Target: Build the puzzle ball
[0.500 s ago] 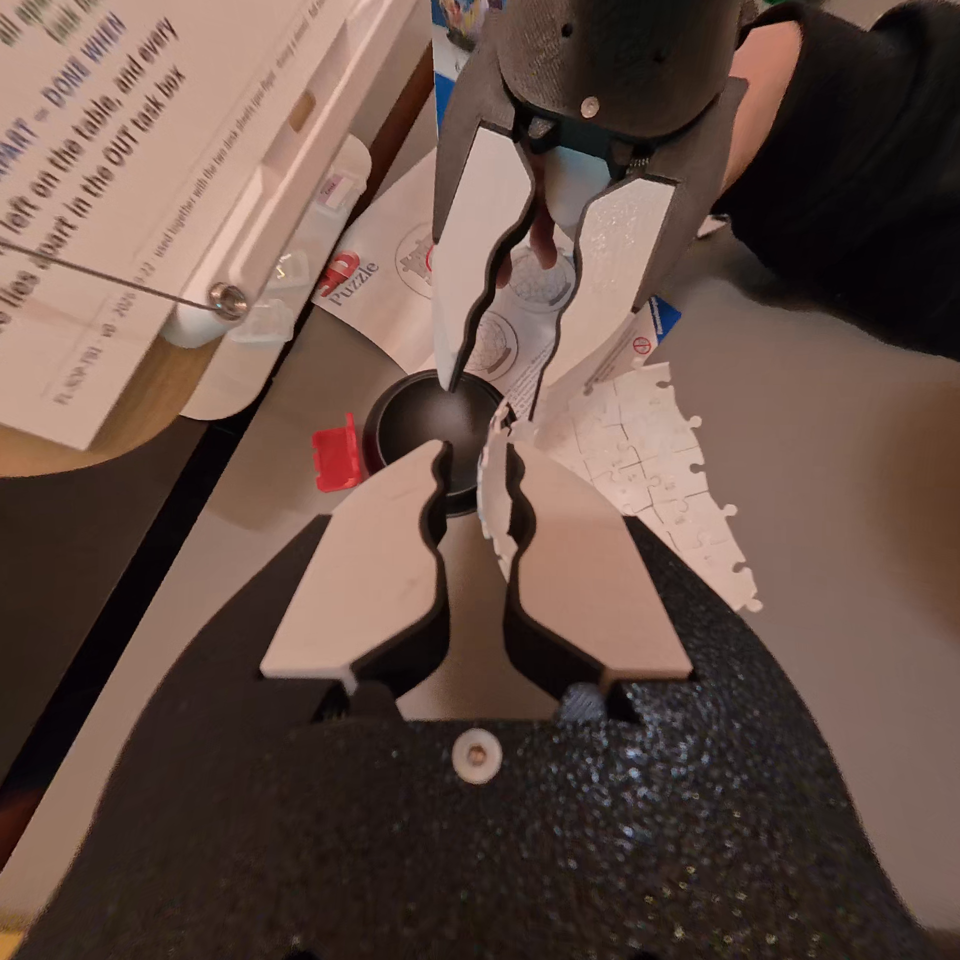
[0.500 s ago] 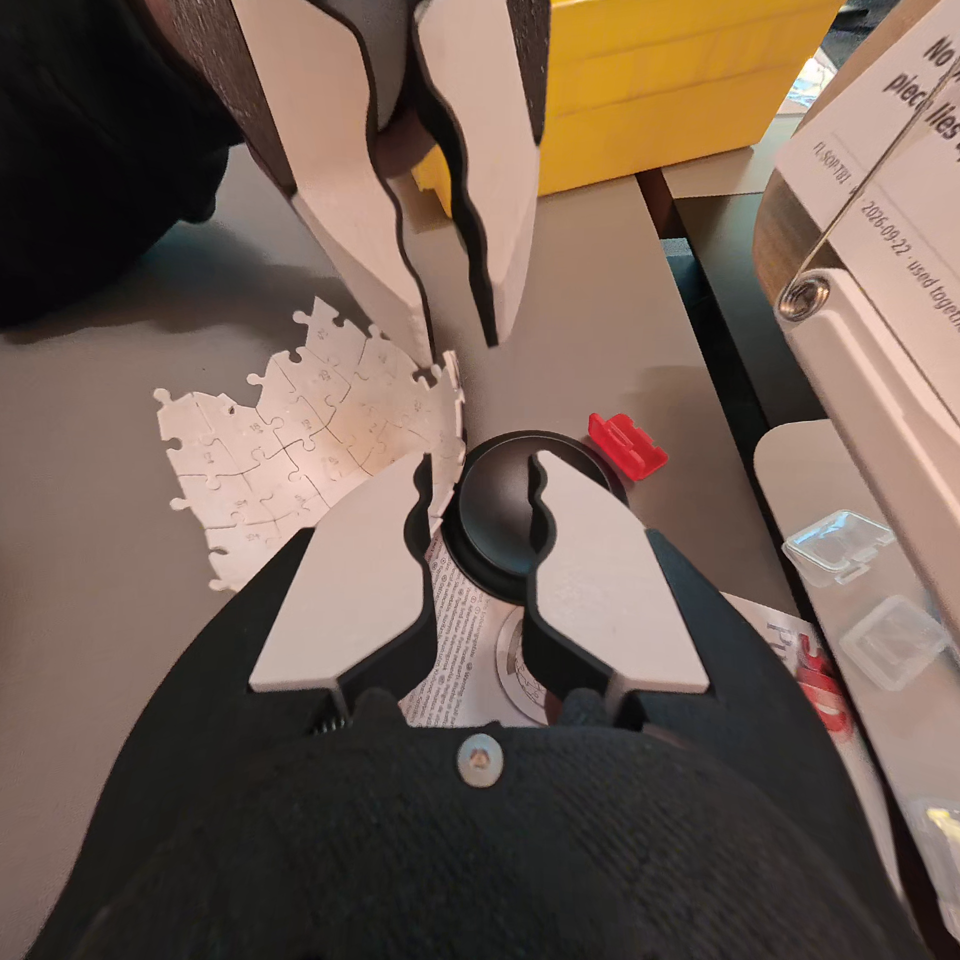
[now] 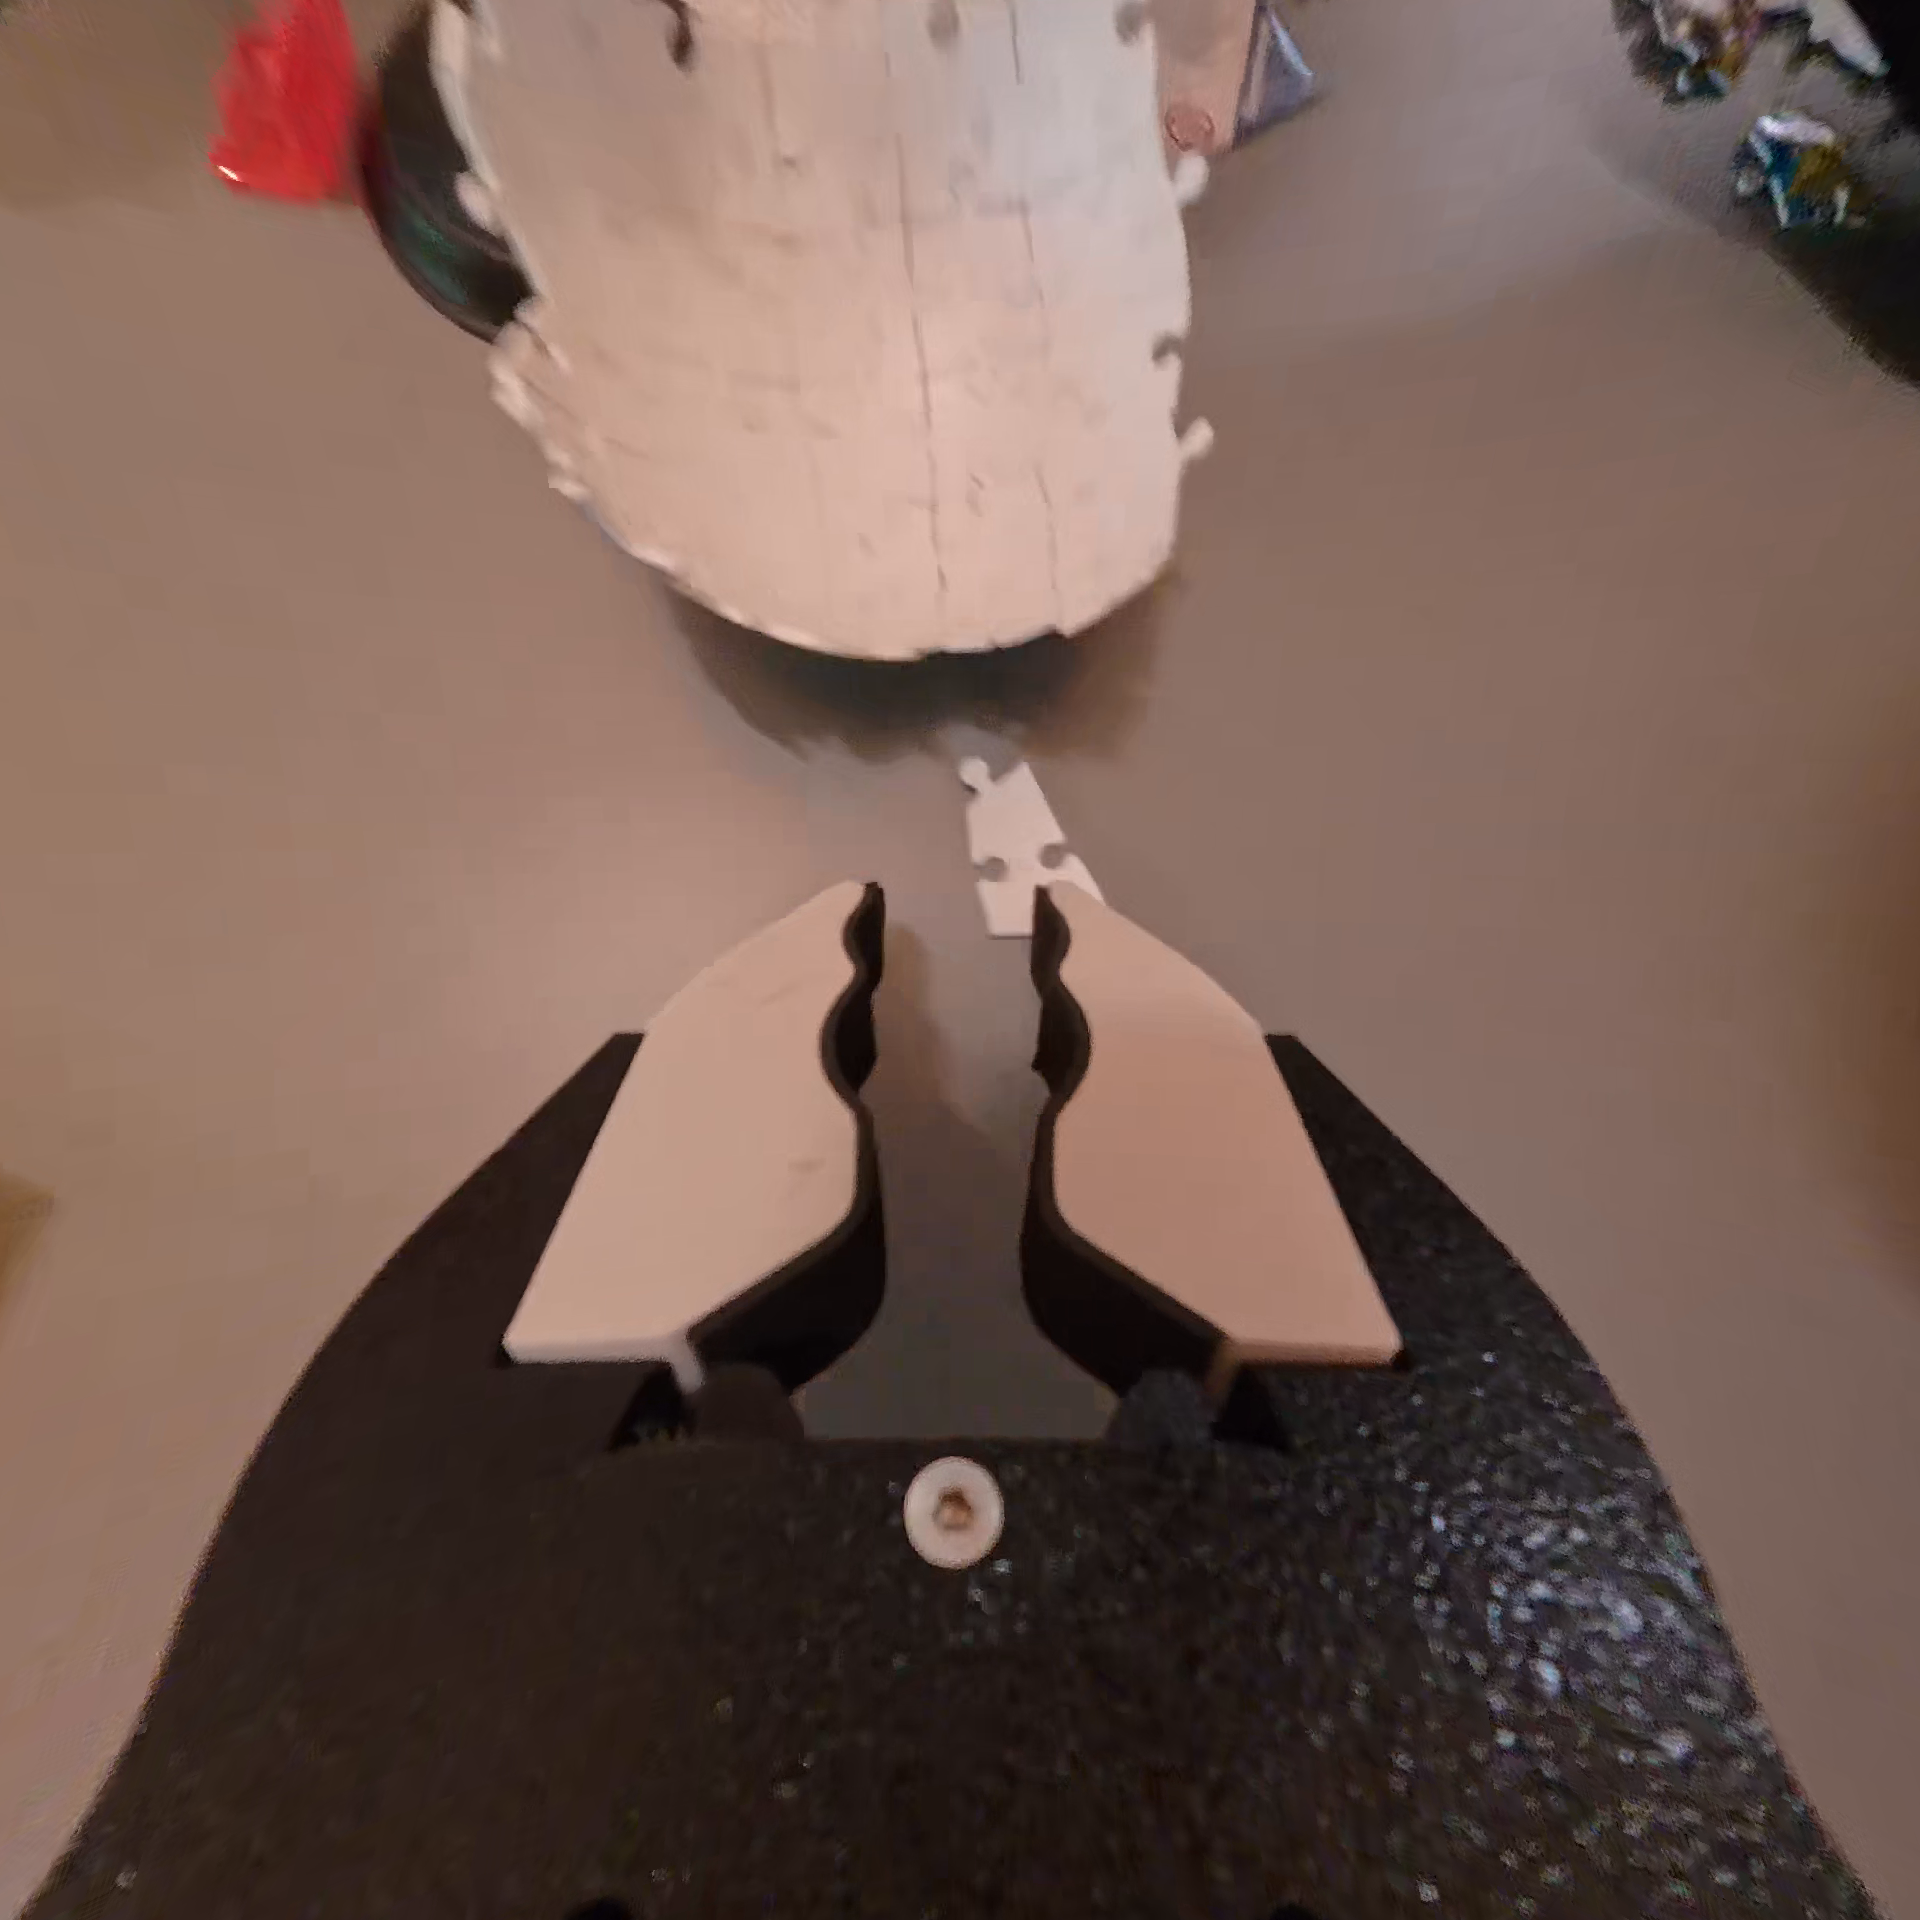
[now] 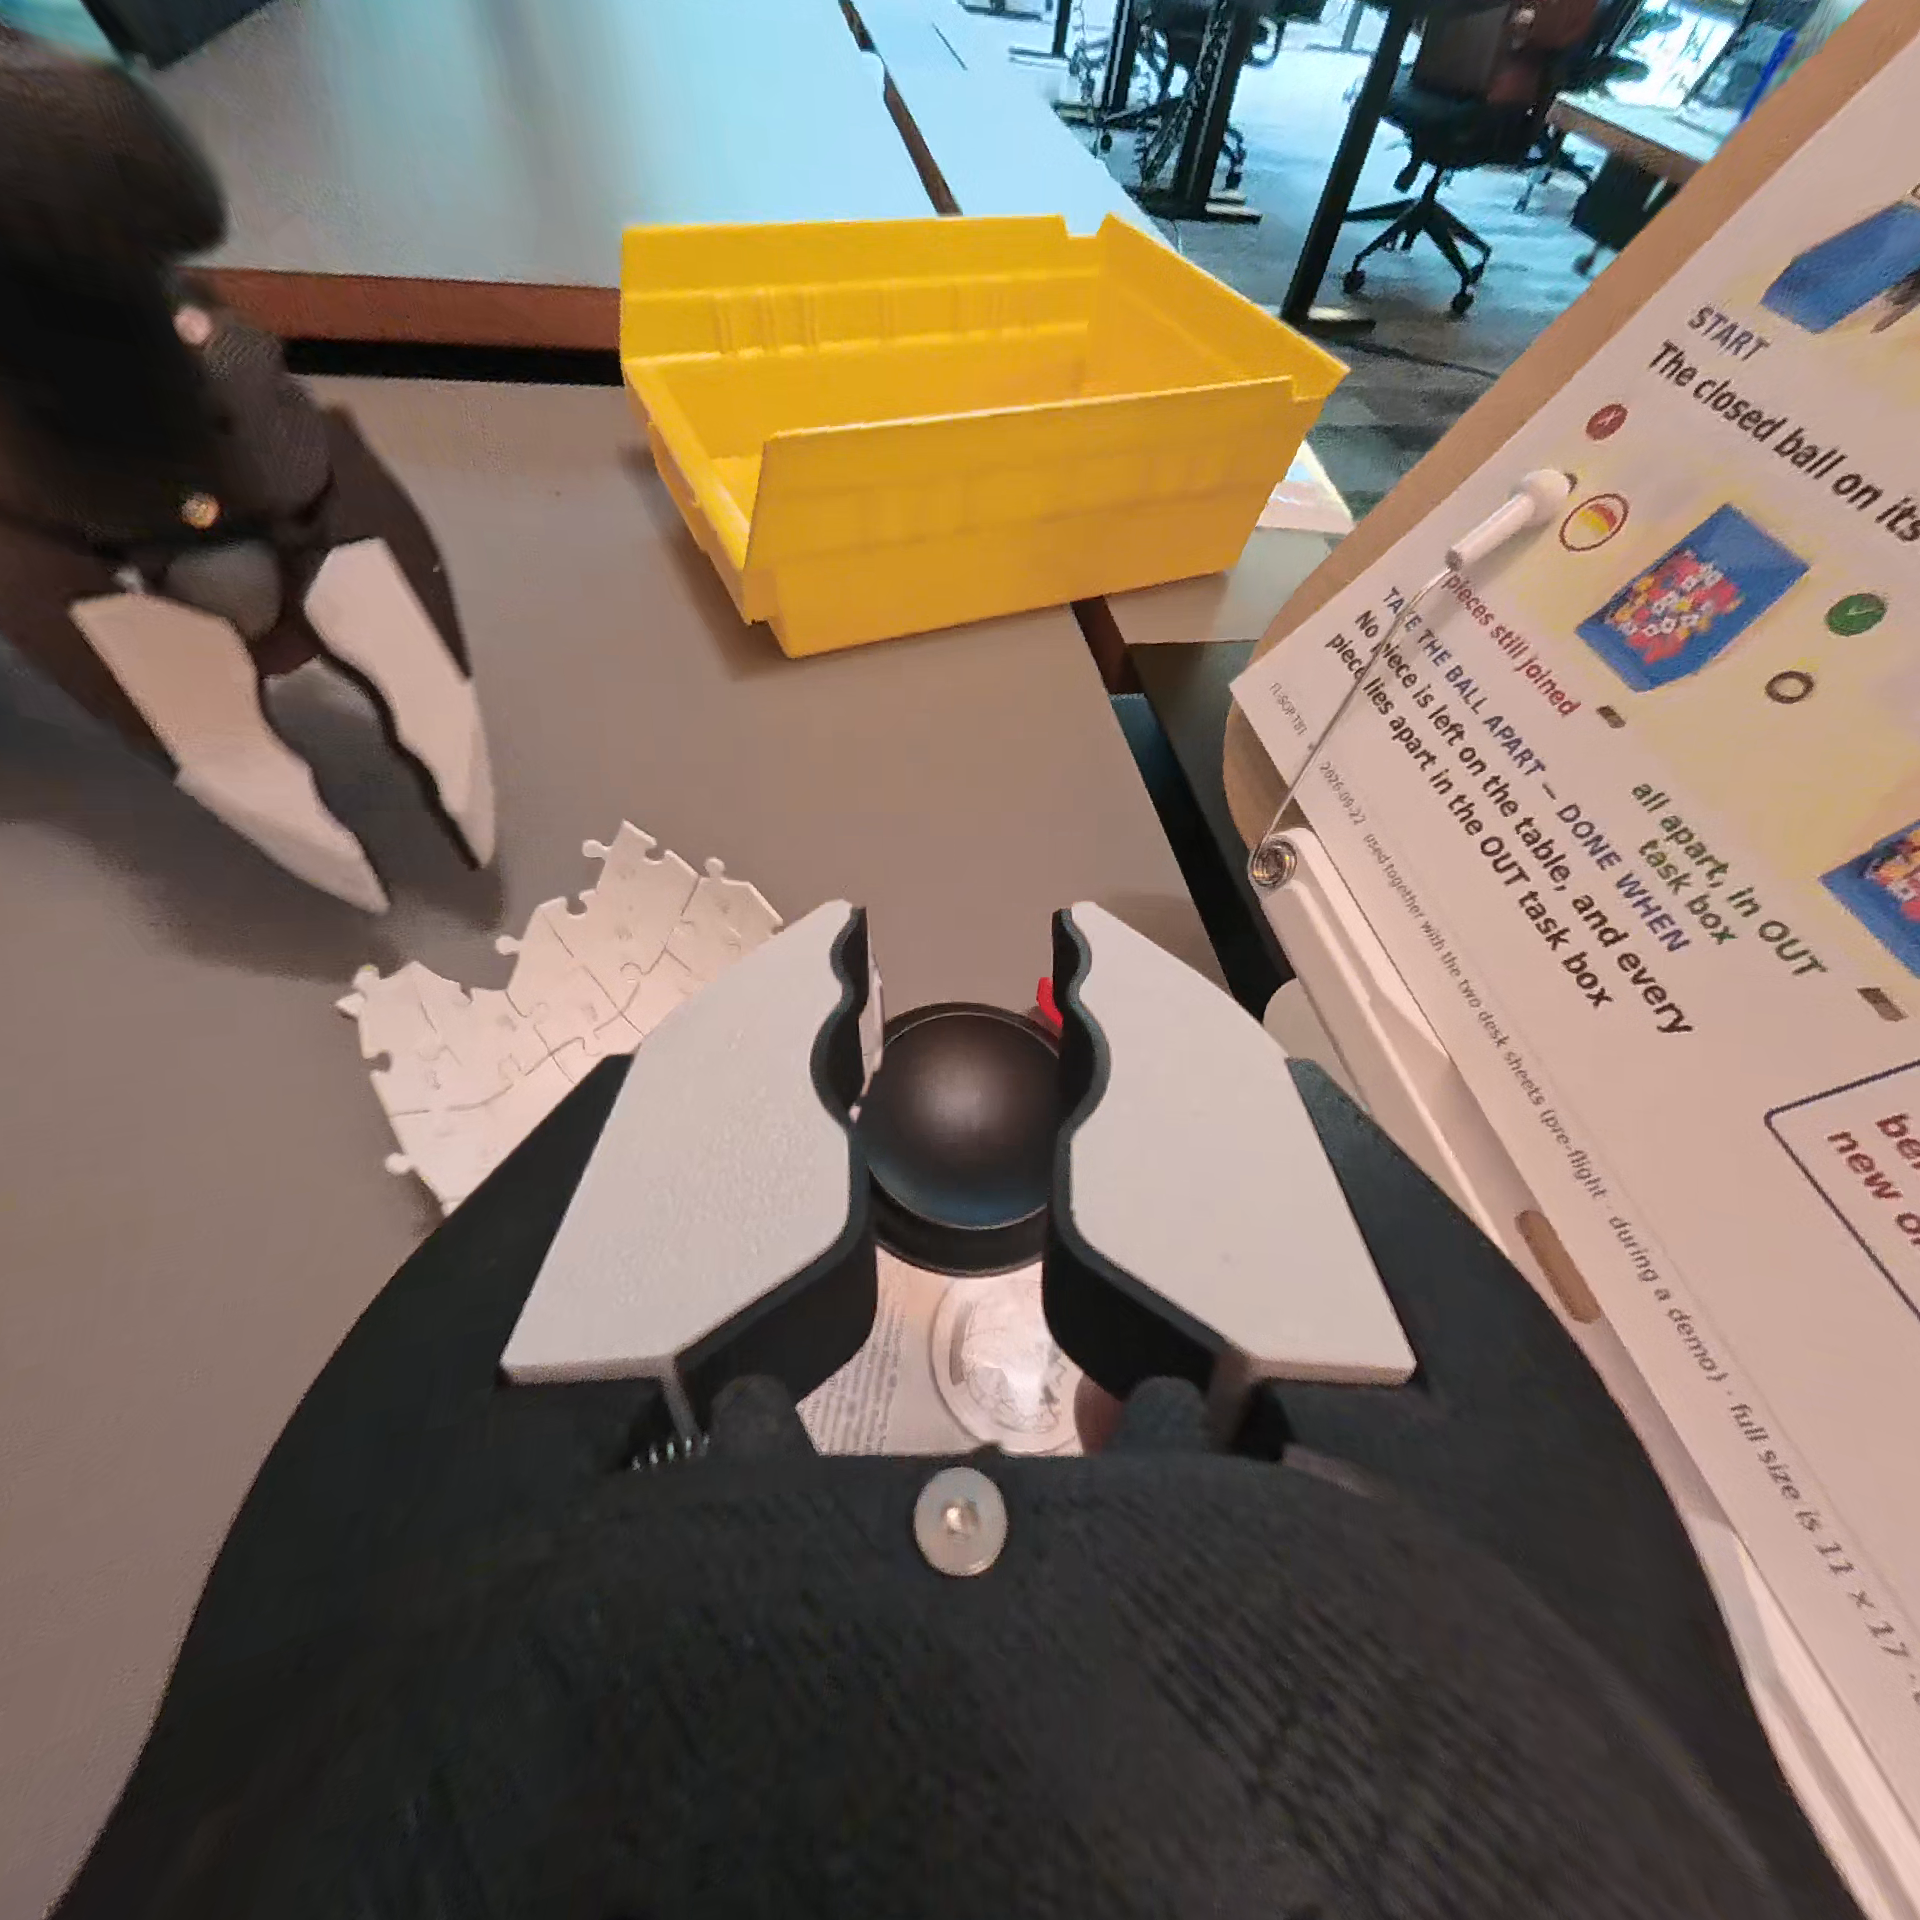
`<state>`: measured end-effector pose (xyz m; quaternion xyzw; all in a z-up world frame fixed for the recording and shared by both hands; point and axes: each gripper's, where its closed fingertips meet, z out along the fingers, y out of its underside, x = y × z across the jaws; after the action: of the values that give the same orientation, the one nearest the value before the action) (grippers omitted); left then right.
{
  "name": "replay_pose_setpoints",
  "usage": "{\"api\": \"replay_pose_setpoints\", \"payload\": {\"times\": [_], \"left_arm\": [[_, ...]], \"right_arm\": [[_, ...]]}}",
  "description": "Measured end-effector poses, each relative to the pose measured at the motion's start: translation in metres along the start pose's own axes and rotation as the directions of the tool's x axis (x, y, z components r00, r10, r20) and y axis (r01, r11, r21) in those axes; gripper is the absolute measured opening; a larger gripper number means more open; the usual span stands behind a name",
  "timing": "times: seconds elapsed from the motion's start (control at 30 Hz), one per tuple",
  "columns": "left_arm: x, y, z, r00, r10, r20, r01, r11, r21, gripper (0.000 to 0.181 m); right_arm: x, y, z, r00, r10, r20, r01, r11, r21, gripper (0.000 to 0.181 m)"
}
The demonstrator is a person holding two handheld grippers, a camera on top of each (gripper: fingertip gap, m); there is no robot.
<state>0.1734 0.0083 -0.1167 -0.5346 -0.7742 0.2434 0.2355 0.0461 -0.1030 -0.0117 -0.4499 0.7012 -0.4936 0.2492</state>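
Left wrist view looks down over the left gripper (image 3: pixel 956 904), jaws spread and empty, low over the grey tabletop (image 3: pixel 312 727). A loose white puzzle piece (image 3: pixel 1013 847) lies just ahead of its right fingertip, touching or nearly so. Beyond that sits the curved white shell of joined pieces (image 3: pixel 831 343), blurred, with the black stand (image 3: pixel 436 229) and a red clip (image 3: pixel 275 94) behind it. From the right wrist view, the right gripper (image 4: pixel 961 935) is also spread and holds nothing, hanging over the black stand (image 4: pixel 956 1122) and a printed leaflet (image 4: pixel 935 1361). A yellow bin (image 4: pixel 956 436) stands farther off. The step looks like fetching the stray piece; the next move calls for a careful pinch on a thin, flat piece.
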Motion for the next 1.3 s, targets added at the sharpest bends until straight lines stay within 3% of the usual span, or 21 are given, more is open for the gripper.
{"api": "replay_pose_setpoints", "payload": {"times": [0.13, 0.27, 0.53, 0.67, 0.8, 0.93, 1.1, 1.2, 1.23, 1.3], "left_arm": [[0.016, 0.014, 0.022, 0.997, 0.011, 0.073, -0.008, 0.999, -0.048, 0.043], [0.020, 0.012, 0.026, 0.991, -0.019, 0.132, 0.026, 0.998, -0.056, 0.024], [0.033, 0.013, 0.021, 0.978, -0.057, 0.201, 0.051, 0.998, 0.034, 0.024], [0.057, -0.004, 0.000, 0.971, -0.022, 0.240, -0.018, 0.987, 0.161, 0.024], [0.093, -0.038, -0.026, 0.950, 0.080, 0.303, -0.172, 0.942, 0.290, 0.024], [0.122, -0.061, -0.041, 0.910, 0.184, 0.371, -0.313, 0.893, 0.324, 0.024], [0.133, -0.073, -0.046, 0.866, 0.241, 0.438, -0.399, 0.860, 0.317, 0.024], [0.134, -0.077, -0.044, 0.869, 0.235, 0.436, -0.398, 0.856, 0.330, 0.021], [0.131, -0.077, -0.044, 0.867, 0.225, 0.445, -0.392, 0.859, 0.330, 0.010], [0.127, -0.077, -0.042, 0.867, 0.219, 0.447, -0.388, 0.860, 0.332, 0.012]], "right_arm": [[-0.009, 0.002, -0.010, 0.998, -0.011, -0.065, 0.004, 0.995, -0.096, 0.034], [-0.030, 0.000, -0.037, 0.991, -0.029, -0.132, 0.011, 0.991, -0.136, 0.035], [-0.090, 0.020, -0.076, 0.977, 0.114, -0.183, -0.140, 0.981, -0.136, 0.035], [-0.124, 0.025, -0.070, 0.960, 0.268, -0.087, -0.274, 0.959, -0.070, 0.035], [-0.169, 0.015, -0.056, 0.901, 0.413, 0.134, -0.417, 0.909, -0.001, 0.031], [-0.197, -0.002, -0.053, 0.833, 0.479, 0.277, -0.510, 0.859, 0.047, 0.032], [-0.212, -0.002, -0.059, 0.809, 0.492, 0.321, -0.526, 0.850, 0.024, 0.028], [-0.216, 0.000, -0.057, 0.794, 0.496, 0.351, -0.533, 0.846, 0.012, 0.010], [-0.217, 0.001, -0.056, 0.793, 0.491, 0.360, -0.528, 0.849, 0.005, 0.003], [-0.215, 0.003, -0.052, 0.808, 0.475, 0.348, -0.507, 0.862, 0.002, 0.002]]}}
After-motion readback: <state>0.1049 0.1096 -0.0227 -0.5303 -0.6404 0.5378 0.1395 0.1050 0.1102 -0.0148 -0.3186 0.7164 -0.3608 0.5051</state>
